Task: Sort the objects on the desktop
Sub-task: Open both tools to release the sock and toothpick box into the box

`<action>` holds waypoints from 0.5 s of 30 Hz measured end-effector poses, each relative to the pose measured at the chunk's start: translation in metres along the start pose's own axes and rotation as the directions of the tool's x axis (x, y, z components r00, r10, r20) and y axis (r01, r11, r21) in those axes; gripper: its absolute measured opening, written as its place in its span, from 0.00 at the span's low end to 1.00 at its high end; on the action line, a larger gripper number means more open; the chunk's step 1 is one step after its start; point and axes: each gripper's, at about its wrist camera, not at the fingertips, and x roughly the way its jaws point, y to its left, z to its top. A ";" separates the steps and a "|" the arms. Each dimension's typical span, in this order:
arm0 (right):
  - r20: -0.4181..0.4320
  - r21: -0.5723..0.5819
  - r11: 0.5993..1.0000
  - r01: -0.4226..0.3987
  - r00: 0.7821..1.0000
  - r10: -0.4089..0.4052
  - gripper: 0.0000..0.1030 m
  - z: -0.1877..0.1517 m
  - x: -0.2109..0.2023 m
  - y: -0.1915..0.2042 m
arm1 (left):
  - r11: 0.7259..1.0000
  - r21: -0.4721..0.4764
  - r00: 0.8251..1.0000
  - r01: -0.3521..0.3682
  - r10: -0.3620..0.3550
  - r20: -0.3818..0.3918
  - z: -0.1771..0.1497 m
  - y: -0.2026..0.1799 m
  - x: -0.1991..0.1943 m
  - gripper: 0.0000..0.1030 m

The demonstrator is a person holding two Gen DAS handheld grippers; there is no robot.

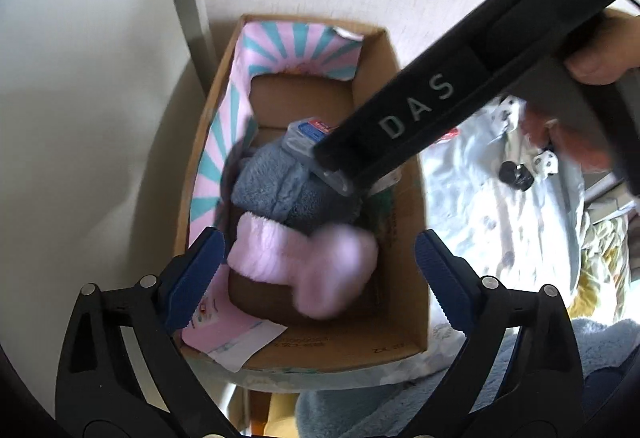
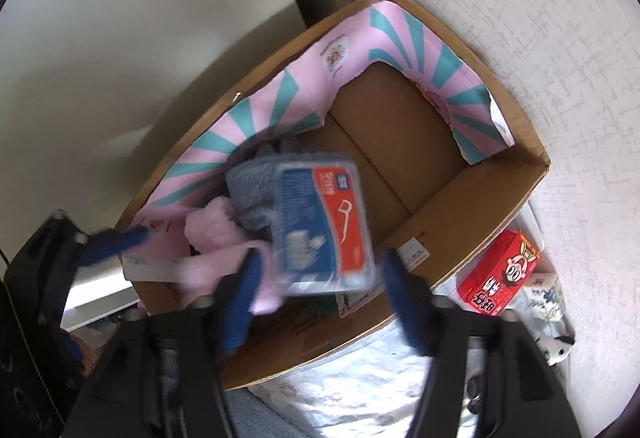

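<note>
both grippers, left (image 1: 316,266) and right (image 2: 320,274), gaping, grasping nothing, over one cardboard box (image 1: 404,174). inside the box: one pink plush (image 1: 304,266), one grey towel (image 1: 280,190), one floss case (image 2: 324,226).

One cardboard box (image 2: 472,206) holds two fluffy cloths (image 1: 288,194) and one floss case (image 2: 324,226).

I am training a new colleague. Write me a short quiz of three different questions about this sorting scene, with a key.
1. True or false: the pink fluffy item lies inside the cardboard box.
2. Which item is nearest the right claw? A) floss pick box B) red carton
3. Fill in: the left claw is ____ (open/shut).

Key: 1 true; 2 A; 3 open.
</note>
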 end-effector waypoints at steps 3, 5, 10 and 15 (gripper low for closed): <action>0.033 0.027 1.000 -0.013 0.999 0.012 0.99 0.000 -0.004 -0.004 | 0.999 0.022 0.999 -0.045 0.046 -0.006 0.003 -0.003 -0.002 0.95; 0.061 0.032 0.999 -0.026 0.998 0.024 0.99 -0.002 -0.009 -0.004 | 0.998 0.031 0.998 -0.060 0.060 -0.007 0.005 -0.004 0.001 0.95; 0.092 0.047 0.999 -0.025 0.996 0.021 0.99 -0.007 -0.017 -0.006 | 0.998 0.032 0.999 -0.050 0.050 -0.019 0.004 -0.004 0.001 0.95; 0.121 0.047 0.999 -0.026 0.992 0.021 0.99 -0.015 -0.029 -0.008 | 1.000 0.022 1.000 -0.020 0.020 -0.020 0.006 -0.006 0.003 0.95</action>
